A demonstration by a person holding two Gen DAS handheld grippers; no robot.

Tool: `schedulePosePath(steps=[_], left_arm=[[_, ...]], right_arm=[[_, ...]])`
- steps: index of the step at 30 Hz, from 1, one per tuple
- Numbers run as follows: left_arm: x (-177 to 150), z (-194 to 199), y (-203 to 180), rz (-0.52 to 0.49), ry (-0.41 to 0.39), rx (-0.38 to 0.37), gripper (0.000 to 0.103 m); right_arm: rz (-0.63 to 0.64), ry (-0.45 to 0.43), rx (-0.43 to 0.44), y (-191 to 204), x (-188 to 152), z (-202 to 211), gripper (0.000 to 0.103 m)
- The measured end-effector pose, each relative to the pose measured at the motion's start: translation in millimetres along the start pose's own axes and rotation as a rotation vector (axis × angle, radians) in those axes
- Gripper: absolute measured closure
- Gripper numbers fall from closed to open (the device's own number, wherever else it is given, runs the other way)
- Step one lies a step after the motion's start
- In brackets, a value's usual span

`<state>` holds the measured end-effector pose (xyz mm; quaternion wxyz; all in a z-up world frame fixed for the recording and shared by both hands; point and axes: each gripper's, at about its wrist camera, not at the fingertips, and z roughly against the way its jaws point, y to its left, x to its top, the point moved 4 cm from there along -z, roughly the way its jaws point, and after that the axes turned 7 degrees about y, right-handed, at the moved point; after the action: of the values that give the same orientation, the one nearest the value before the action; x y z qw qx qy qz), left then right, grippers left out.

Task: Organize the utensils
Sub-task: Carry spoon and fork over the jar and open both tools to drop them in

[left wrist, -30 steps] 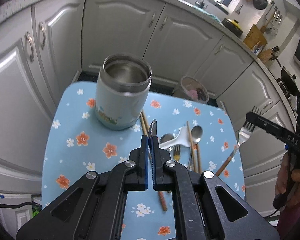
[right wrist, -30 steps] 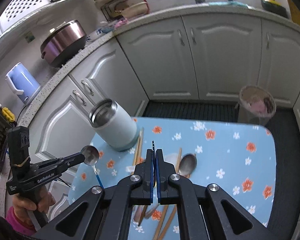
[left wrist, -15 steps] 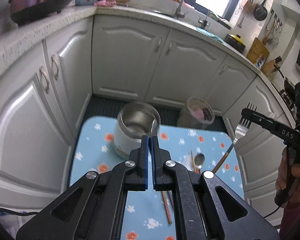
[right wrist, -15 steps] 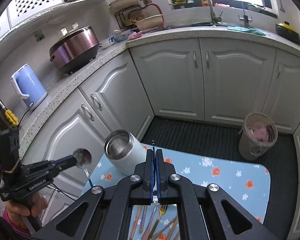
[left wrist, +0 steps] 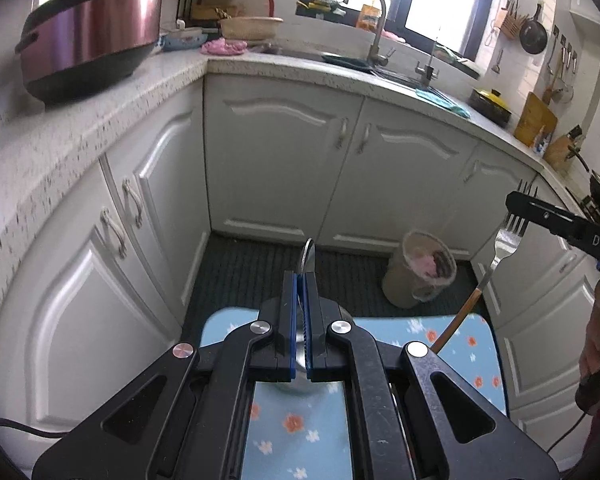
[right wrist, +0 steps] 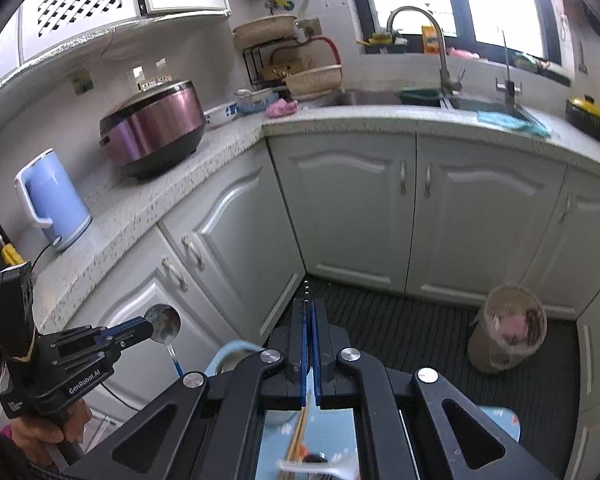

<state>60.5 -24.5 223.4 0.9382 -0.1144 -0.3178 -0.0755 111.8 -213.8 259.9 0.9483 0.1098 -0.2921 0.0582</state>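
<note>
My left gripper [left wrist: 300, 276] is shut on a metal spoon [left wrist: 307, 254], held upright with its bowl above the fingertips; the spoon also shows in the right wrist view [right wrist: 163, 323]. My right gripper [right wrist: 309, 302] is shut on a wooden-handled fork [left wrist: 507, 236], tines up; its tips [right wrist: 308, 287] poke above the fingers. Both are raised above the blue flowered table [left wrist: 472, 344]. The steel cup [left wrist: 300, 364] is mostly hidden behind my left fingers; its rim [right wrist: 228, 362] peeks out in the right wrist view. Chopsticks [right wrist: 296, 436] and a white spoon [right wrist: 320, 468] lie below.
White cabinet doors [left wrist: 332, 152] surround the table on the left and far sides. A waste bin [left wrist: 420, 272] stands on the dark floor mat. A rice cooker [right wrist: 156, 124] and a blue kettle [right wrist: 50, 200] sit on the counter.
Both grippers have risen and tilted up with the spoon and fork still held. The table and cup have dropped to the bottom of both views; counter and window now show.
</note>
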Motion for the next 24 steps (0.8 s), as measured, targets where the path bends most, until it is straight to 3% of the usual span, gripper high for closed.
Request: schedulePosePath(steps=[12, 24], left_arm=[[26.6, -30.7, 15.8, -0.019, -0.024, 0.1, 0.102], [1.3, -65.3, 3.6, -0.063, -0.063, 0.169, 0.102]], right_arm=[[0.061, 0.005, -0.022, 31.4, 43.3, -49.3, 0.102], [0.147, 0.047, -0.092, 51.6, 11.0, -103.6, 0.102]])
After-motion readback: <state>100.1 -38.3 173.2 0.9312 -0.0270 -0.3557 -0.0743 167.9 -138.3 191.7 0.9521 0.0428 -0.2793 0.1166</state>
